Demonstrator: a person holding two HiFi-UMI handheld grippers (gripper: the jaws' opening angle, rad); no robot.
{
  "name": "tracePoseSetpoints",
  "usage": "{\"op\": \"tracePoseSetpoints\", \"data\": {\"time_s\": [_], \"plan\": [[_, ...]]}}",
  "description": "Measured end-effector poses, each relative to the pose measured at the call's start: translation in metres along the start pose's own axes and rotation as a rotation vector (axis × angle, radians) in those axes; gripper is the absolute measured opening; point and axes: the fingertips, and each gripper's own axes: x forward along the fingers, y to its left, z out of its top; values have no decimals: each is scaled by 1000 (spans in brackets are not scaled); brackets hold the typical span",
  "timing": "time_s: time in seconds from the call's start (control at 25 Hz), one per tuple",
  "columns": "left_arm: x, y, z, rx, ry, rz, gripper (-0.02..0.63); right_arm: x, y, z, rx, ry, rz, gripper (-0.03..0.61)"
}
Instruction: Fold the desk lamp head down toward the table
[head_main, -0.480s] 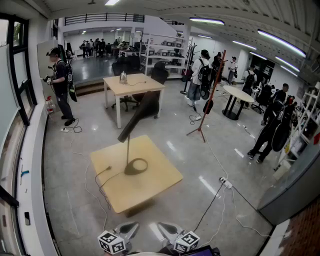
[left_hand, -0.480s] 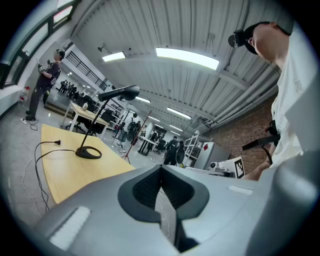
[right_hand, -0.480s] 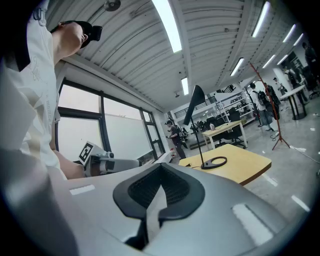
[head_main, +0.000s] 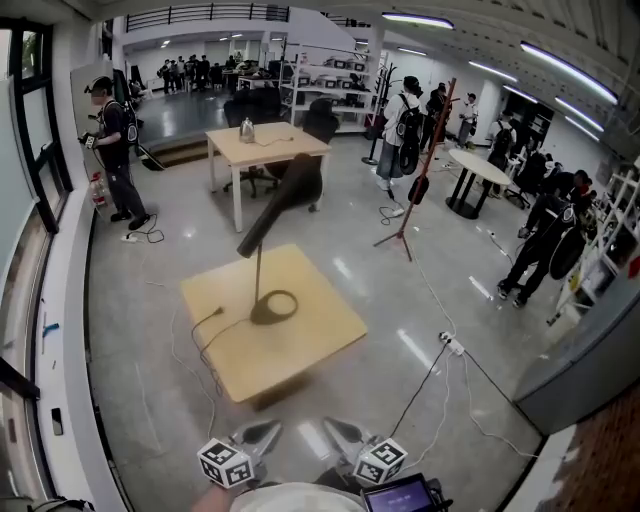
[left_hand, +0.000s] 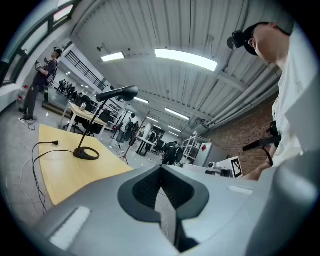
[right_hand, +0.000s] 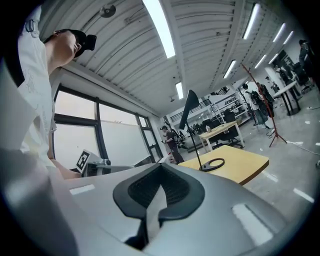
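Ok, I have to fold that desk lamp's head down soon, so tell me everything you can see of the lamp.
The desk lamp is black all over. Its long tube-like head slants steeply, joined near its low end to a thin upright stem, far end raised, not folded down. The stem rises from a flat ring base resting on the light wooden table. A black cord runs from the base across the tabletop; its plug lies loose there. Only the table touches it.

We find the left gripper (head_main: 268, 430) and right gripper (head_main: 332, 430) cut off by the bottom edge (likewise a screen (head_main: 398, 493)); the table (head_main: 320, 335) hides its own legs.
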Motion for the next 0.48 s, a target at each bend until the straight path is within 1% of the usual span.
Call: {"op": "tracePoseSetpoints", "data": {"time_s": [0.24, 0.48], "plan": [[-1, -1, -2, -6, 6, -4, 2, 4, 6, -4, -17, 24, -9, 12], [-2, -5, -7, -10, 15, -3, 2, 10, 8, -6, 28, 1, 12, 12]]}}
